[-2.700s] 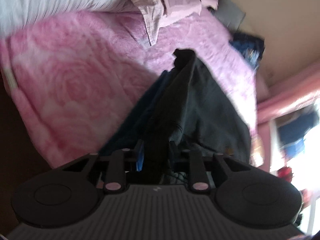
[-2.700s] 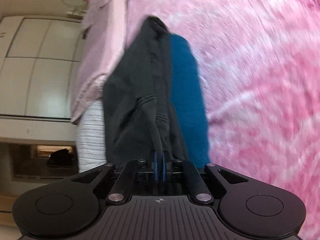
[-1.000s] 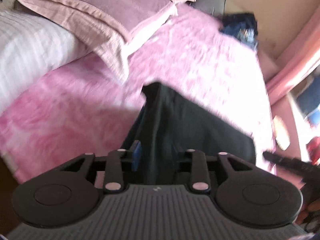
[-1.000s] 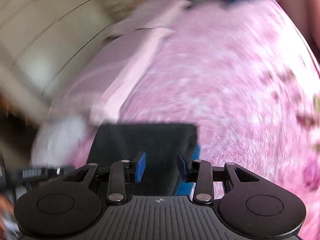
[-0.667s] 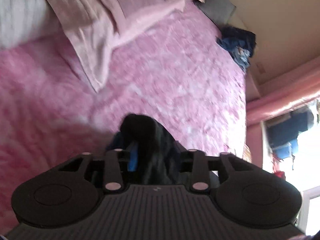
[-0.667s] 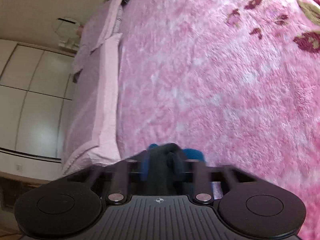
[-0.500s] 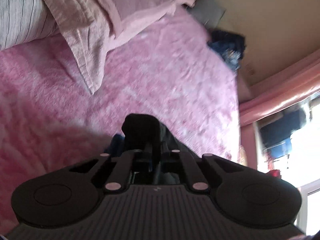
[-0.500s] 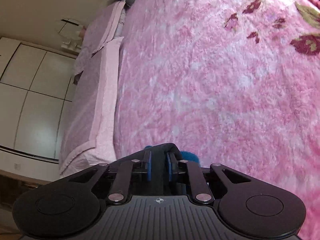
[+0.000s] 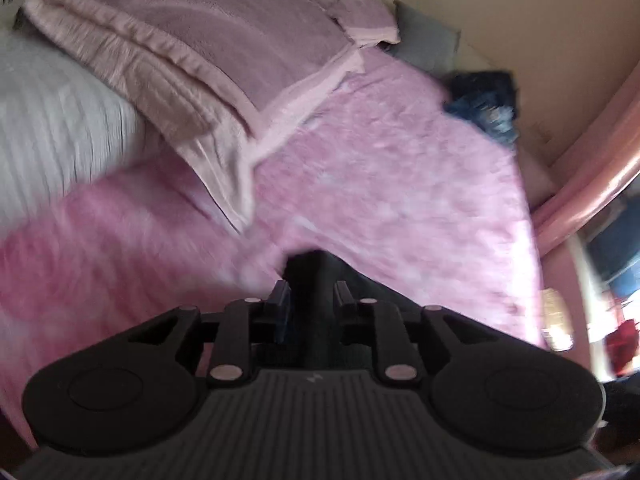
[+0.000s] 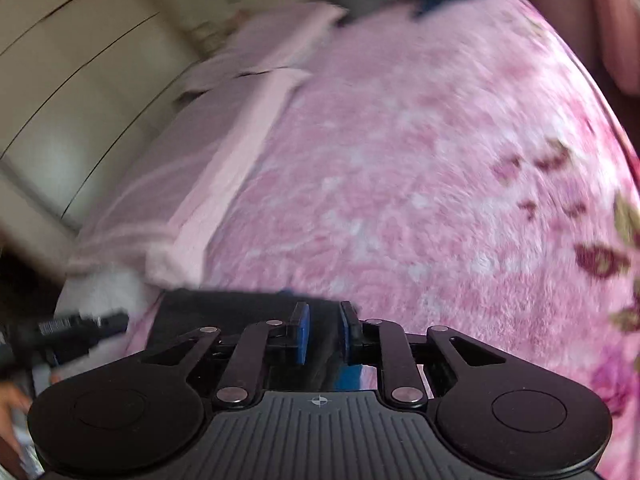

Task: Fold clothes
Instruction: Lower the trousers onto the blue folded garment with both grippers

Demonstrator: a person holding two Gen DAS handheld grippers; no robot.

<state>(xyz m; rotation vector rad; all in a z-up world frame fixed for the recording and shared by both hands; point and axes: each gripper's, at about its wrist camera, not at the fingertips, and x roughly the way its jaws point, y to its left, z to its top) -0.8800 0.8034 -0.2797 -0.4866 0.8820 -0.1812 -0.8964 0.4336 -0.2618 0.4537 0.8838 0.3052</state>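
Left wrist view is showing us letting go after a fold, both the left gripper [image 9: 310, 300] and right gripper [image 10: 323, 330] opening their jaws around the dark, soft folded garment [image 10: 224, 312] lying on the fluffy pink blanket [image 10: 420, 184], and next we are probably needing fresh edges to regrasp

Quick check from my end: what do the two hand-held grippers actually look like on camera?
Both look alike: the left hand-held gripper and right hand-held gripper have black ribbed bodies, round side discs, silver-pinned linkage arms, blue finger pads and a small white centre mark. No cables or sleeves show.
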